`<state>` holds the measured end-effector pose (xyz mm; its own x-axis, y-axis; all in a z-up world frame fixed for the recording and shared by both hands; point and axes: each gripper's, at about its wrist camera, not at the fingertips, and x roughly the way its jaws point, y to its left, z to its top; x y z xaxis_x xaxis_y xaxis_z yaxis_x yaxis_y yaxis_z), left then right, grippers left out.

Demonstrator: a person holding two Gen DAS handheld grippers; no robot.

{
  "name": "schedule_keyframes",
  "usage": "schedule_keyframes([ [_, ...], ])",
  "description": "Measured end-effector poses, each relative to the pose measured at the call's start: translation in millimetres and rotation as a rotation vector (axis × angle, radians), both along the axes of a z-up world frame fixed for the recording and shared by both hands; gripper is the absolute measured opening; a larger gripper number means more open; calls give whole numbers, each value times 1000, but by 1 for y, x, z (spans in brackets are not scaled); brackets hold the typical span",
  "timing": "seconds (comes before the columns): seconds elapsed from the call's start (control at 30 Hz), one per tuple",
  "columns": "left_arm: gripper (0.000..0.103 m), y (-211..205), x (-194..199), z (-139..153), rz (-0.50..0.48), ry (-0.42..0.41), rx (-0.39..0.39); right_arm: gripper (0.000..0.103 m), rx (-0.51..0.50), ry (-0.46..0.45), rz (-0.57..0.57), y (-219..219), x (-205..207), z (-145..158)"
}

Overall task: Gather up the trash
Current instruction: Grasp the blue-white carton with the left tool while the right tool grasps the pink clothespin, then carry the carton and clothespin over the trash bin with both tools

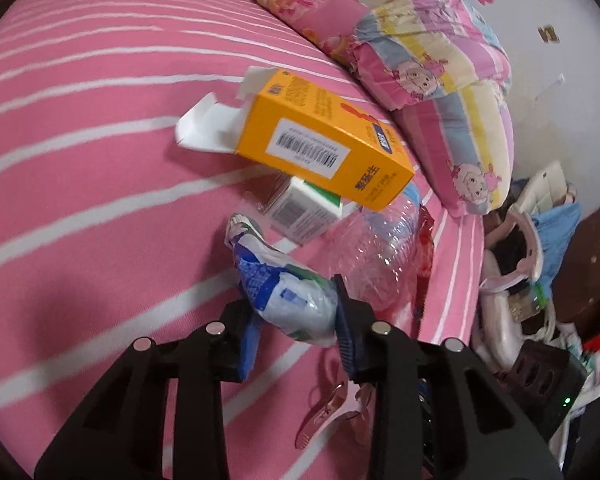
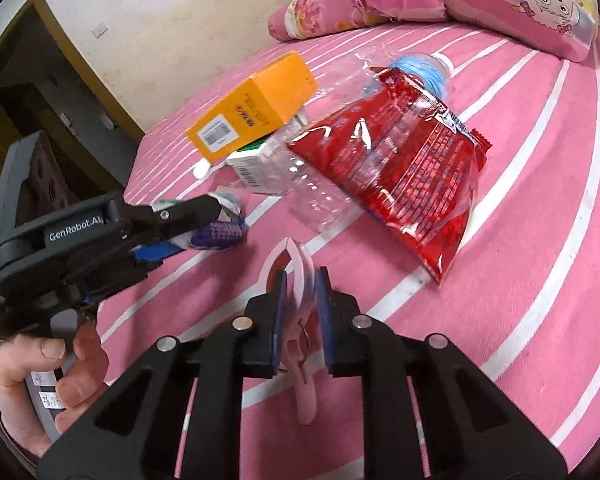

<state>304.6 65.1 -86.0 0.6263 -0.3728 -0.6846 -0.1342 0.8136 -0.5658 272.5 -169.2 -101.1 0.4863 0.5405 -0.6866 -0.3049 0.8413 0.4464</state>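
We pinch crumpled blue-white wrapper (image 1: 284, 296) in left gripper (image 1: 296, 332) | right gripper (image 2: 300, 312) clamps pink plastic clip (image 2: 296, 276) | glossy red snack bag (image 2: 400, 184) on striped sheet (image 2: 540, 240)

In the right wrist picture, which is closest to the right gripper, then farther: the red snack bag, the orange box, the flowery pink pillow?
1. Shiny red snack bag, just ahead of the right gripper, to the right.
2. Orange cardboard box, farther, to the left.
3. Flowery pink pillow, farthest, at the top.

The orange cardboard box (image 2: 252, 108) lies on the white and green carton (image 2: 260, 164). At 3 o'clock of them, the red foil bag (image 2: 400, 176) lies on the clear plastic bottle (image 2: 324, 196).
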Motion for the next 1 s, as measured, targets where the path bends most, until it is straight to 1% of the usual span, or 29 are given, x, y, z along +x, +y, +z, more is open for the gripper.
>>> schedule_keyframes([
  [0.1,31,4,-19,4,28,-18,-47,13,7,-21,-1,0,-19,10],
  [0.17,30,3,-31,8,32,-43,-63,13,15,-30,-2,0,-23,14],
  [0.27,29,-2,-53,16,31,-85,-65,13,39,-52,-5,-6,-38,24],
  [0.37,29,-6,-80,23,44,-119,-71,13,59,-79,-7,-9,-44,33],
  [0.43,29,-8,-97,28,51,-149,-85,13,74,-109,-4,-14,-57,41],
  [0.5,29,-11,-111,34,56,-169,-81,13,89,-138,1,-17,-66,48],
  [0.57,29,-15,-129,38,63,-190,-96,13,88,-175,11,-20,-78,56],
  [0.7,29,-27,-157,47,67,-215,-140,13,115,-211,24,-28,-101,71],
  [0.77,29,-35,-170,53,45,-230,-154,13,131,-224,19,-35,-114,81],
  [0.83,29,-45,-182,63,12,-246,-166,13,152,-228,-9,-46,-127,92],
  [0.87,29,-49,-186,67,5,-253,-169,13,171,-240,-36,-58,-139,102],
  [1.0,29,-76,-208,89,-46,-290,-170,13,213,-262,-86,-90,-172,124],
])
